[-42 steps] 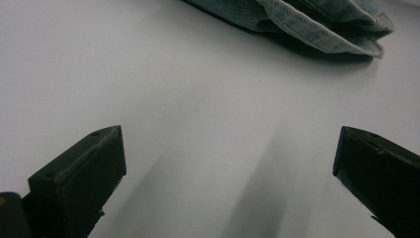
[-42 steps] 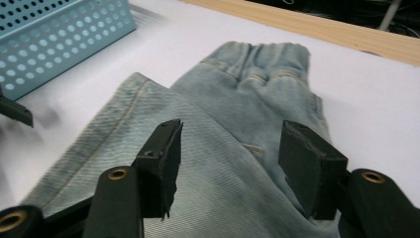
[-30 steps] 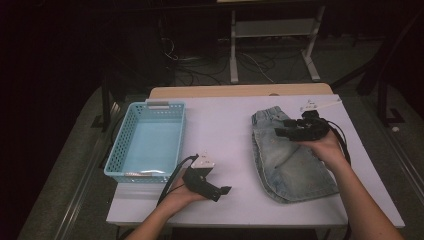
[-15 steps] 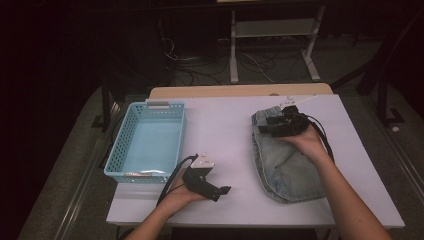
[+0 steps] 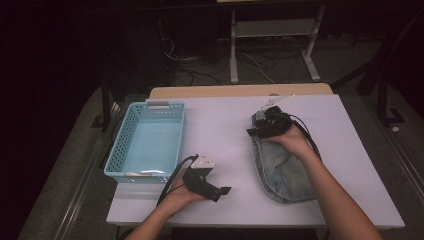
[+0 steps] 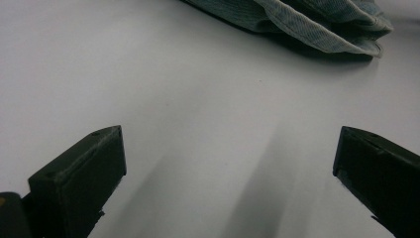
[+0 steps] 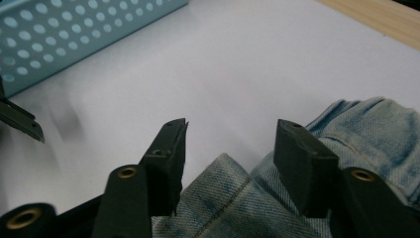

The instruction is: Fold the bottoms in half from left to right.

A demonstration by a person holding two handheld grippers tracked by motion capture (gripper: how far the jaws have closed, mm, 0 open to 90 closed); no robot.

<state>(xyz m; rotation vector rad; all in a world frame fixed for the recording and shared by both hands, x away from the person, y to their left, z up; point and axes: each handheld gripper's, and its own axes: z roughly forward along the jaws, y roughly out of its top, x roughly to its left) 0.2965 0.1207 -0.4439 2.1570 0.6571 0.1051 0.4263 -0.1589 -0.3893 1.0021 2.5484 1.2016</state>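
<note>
Over the worktop (image 5: 225, 130) in the high view, the right gripper (image 5: 260, 131) has slid from the far right corner of the shorts (image 5: 285, 170) to their far left corner, by the waistband, and sits a little lower than a second ago. The shorts lie flat on the right half, well apart from the basket (image 5: 150, 142) at the left. At the near edge, the left gripper (image 5: 222, 192) has kept its place, resting on bare worktop.

From the left gripper view, its jaws stand wide apart over bare white surface, the shorts (image 6: 307, 25) far ahead.

From the right gripper view, the jaws have just been closing but are half apart, with a denim fold (image 7: 223, 198) rising between them, not yet pinched. My guess: a grip on that waistband corner comes next, to fold the shorts or lift them toward the basket (image 7: 74, 34).
</note>
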